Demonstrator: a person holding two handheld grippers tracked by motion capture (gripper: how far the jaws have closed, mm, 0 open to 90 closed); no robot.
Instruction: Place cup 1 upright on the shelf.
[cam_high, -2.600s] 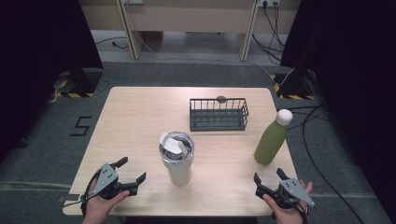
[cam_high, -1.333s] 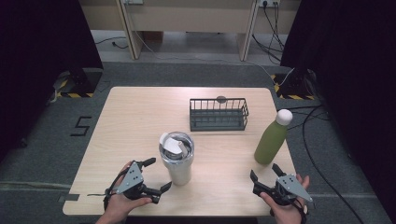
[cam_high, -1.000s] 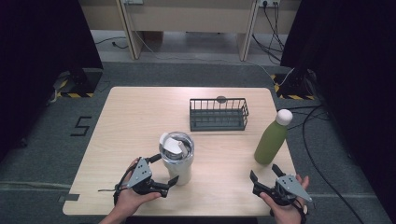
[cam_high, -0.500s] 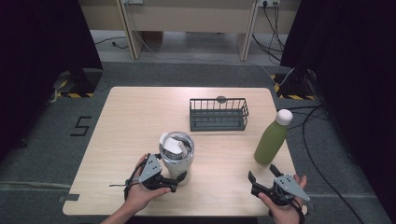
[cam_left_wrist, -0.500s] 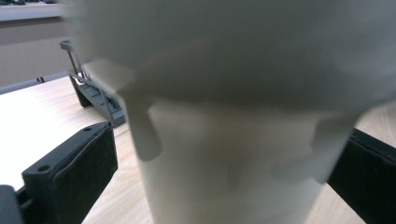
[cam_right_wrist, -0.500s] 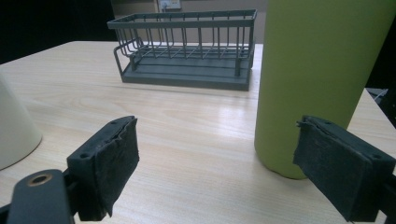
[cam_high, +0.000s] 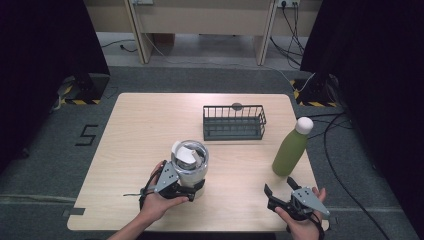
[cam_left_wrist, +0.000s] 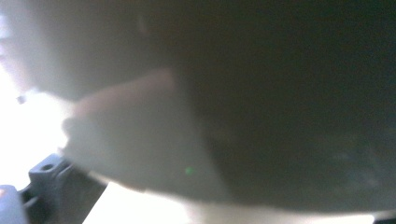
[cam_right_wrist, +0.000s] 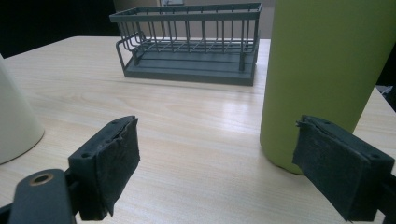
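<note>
A: How are the left gripper (cam_high: 192, 186) fingers seen?

B: They are pressed up against the base of the tumbler (cam_high: 190, 165); whether they are clamped on it cannot be told, the close view being blurred.

A: And the right gripper (cam_high: 280, 189)?

B: Its fingers (cam_right_wrist: 112, 158) are held apart with nothing between them, having just been closing. The green bottle (cam_right_wrist: 322, 70) is seen just beyond the right-hand finger, on the bench (cam_high: 150, 125).

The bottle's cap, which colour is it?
White, on the green bottle; the cap shows best in the high view.
</note>
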